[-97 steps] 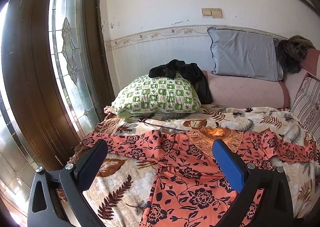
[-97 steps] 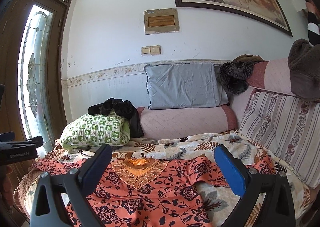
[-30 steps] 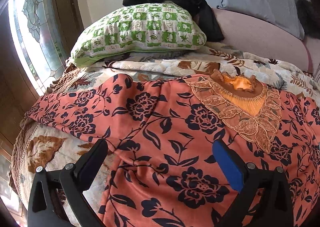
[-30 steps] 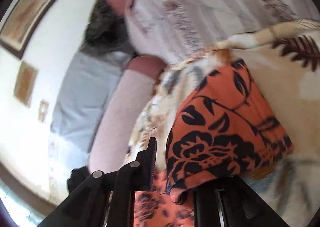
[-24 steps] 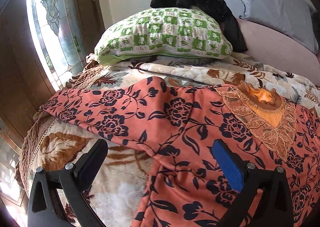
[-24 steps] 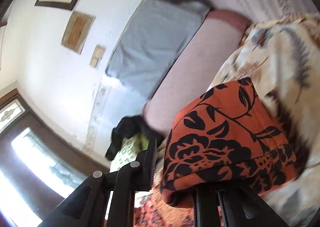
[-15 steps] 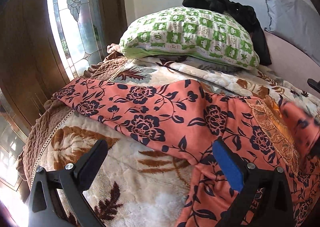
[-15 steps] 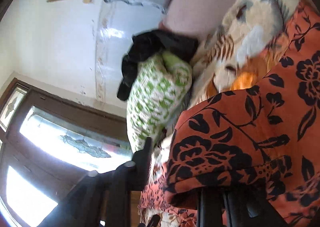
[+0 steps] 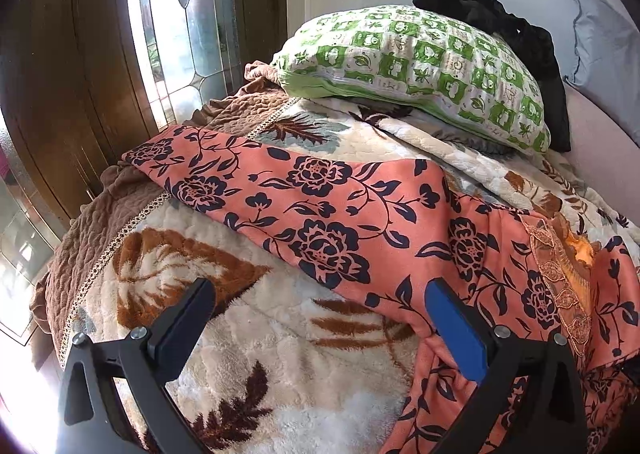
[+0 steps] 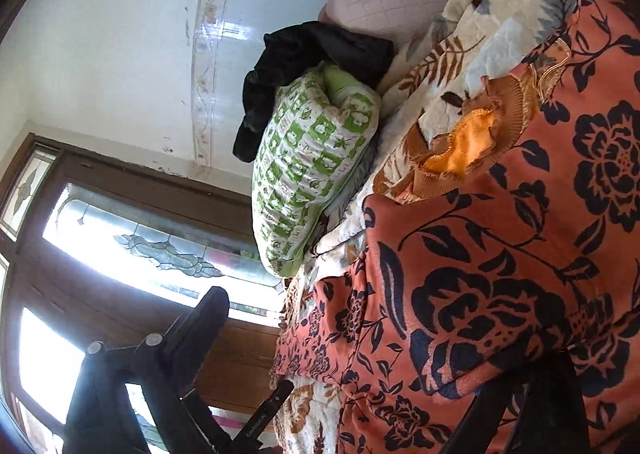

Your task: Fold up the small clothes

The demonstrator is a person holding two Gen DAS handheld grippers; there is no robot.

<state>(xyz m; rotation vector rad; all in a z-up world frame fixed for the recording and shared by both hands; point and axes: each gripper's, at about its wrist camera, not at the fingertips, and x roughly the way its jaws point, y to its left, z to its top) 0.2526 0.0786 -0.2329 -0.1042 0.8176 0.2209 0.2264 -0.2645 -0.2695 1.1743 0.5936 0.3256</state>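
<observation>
An orange garment with dark flowers (image 9: 320,213) lies spread on a leaf-patterned blanket (image 9: 240,354). Its left sleeve (image 9: 200,169) reaches toward the bed's left edge. The lace neckline (image 9: 560,266) is at the right. My left gripper (image 9: 316,290) is open just above the blanket, at the sleeve's lower edge, holding nothing. In the right wrist view the other sleeve (image 10: 480,274) lies folded across the garment's chest, below the neckline (image 10: 468,149). My right gripper (image 10: 372,338) is opening its jaws; the sleeve end drapes over the right finger and hides it, and the left finger stands far off it.
A green checked pillow (image 9: 420,65) with a black garment (image 9: 500,25) on it sits at the bed's far side, and a grey pillow (image 9: 600,33) leans on the wall. A glass door (image 9: 180,13) in a wooden frame stands past the bed's left edge.
My right gripper swung the right sleeve across onto the garment's chest, then its jaws spread apart off it. My left gripper slid left along the left sleeve, staying open.
</observation>
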